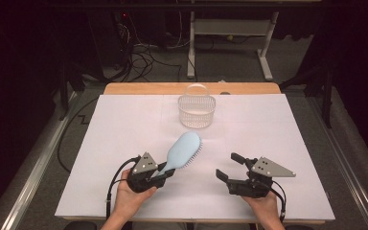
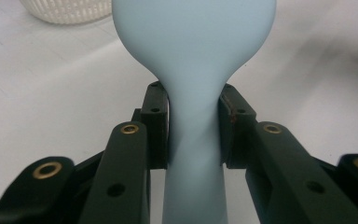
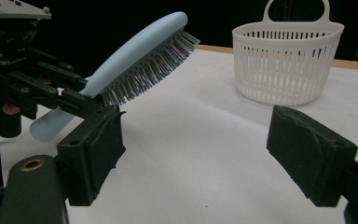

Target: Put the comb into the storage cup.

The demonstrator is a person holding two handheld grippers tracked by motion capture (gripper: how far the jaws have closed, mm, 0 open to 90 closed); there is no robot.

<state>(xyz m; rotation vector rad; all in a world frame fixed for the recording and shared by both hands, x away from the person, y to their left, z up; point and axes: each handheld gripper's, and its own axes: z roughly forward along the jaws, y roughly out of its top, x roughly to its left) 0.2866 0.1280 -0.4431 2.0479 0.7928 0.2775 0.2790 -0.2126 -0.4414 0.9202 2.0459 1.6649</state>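
One blue hairbrush (image 1: 184, 150) sits clenched by its handle in our left gripper (image 1: 159, 176), head angling up toward 1 o'clock, bristles facing right. Our right gripper (image 1: 227, 167), jaws spread and empty, waits at the brush's 4 o'clock. White basket (image 1: 197, 111) stands at 12.

Dark room, grey floor (image 1: 230, 62), tangled cables (image 1: 146, 57).

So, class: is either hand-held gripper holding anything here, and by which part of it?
The left hand-held gripper holds the light blue hairbrush, clamped on its narrow handle just below the head. The right hand-held gripper is open and holds nothing.
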